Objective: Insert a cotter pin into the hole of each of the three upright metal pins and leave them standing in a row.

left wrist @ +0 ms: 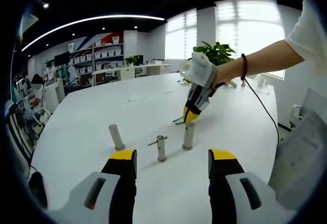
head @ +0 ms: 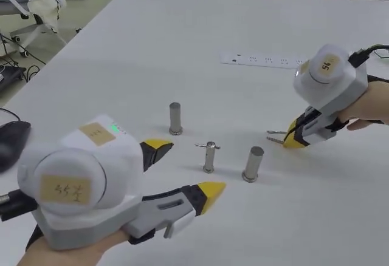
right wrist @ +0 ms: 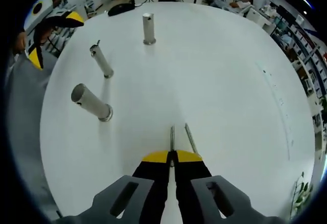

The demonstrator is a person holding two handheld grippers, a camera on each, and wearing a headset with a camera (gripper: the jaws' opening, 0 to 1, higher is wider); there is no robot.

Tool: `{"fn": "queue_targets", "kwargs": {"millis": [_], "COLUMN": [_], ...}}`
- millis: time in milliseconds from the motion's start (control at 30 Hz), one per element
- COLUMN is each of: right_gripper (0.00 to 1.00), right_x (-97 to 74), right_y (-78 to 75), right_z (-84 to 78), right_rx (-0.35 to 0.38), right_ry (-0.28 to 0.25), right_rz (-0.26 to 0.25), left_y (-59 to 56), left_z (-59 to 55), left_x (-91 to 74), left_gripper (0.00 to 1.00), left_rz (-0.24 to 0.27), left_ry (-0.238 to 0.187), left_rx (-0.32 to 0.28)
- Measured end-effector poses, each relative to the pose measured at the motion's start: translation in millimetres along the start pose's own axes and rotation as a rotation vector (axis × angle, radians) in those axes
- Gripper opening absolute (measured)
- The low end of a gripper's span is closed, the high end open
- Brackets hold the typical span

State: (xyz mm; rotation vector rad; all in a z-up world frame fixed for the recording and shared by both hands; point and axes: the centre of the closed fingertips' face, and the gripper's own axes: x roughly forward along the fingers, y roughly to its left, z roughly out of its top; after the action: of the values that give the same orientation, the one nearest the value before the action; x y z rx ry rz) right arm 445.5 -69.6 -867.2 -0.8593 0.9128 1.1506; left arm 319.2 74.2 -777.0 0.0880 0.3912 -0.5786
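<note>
Three metal pins stand in a row on the white table (head: pixel 182 47). The left pin (head: pixel 175 118) and the right pin (head: pixel 253 163) are bare. The middle pin (head: pixel 209 156) has a cotter pin (head: pixel 207 146) through its top. My right gripper (head: pixel 290 141) is shut on another cotter pin (head: pixel 276 136), whose two legs (right wrist: pixel 179 137) stick out ahead of the yellow tips, right of the right pin (right wrist: pixel 91 102). My left gripper (head: pixel 185 169) is open and holds nothing, in front of the pins. In the left gripper view the three pins (left wrist: pixel 161 148) stand beyond the jaws.
A white power strip (head: pixel 261 60) lies far across the table. A dark mouse (head: pixel 12 143) sits at the left edge. Office chairs and desks stand beyond the table.
</note>
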Motion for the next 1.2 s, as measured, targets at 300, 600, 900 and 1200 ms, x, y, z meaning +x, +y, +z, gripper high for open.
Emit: {"fn": "queue_targets", "kwargs": {"millis": [300,600,900,1200], "right_gripper": [0.03,0.03,0.03,0.03], "right_x": [-1.0,-12.6,-39.3,-71.4], "right_y": [-1.3,-3.7,7.2,30.6], "right_z": [-0.5,1.4,14.2,38.5], "right_rx": [-0.002,-0.044,-0.101,-0.162], "right_ry": [-0.008,-0.01,-0.062,-0.15], "right_rz": [-0.034,-0.079,-0.125,-0.171], "left_y": [2.2,3.3,-1.3,-8.3], "left_z": [-0.7,6.2,18.9,31.3], "left_x": [-2.7,-3.6,-2.9,0.6], "left_gripper": [0.55,0.53,0.49,0.41], "left_rz": [0.004,0.008,-0.018,-0.065], "left_ry": [0.012,0.005,-0.01,-0.012], "left_rx": [0.002,0.005,0.011,-0.007]}}
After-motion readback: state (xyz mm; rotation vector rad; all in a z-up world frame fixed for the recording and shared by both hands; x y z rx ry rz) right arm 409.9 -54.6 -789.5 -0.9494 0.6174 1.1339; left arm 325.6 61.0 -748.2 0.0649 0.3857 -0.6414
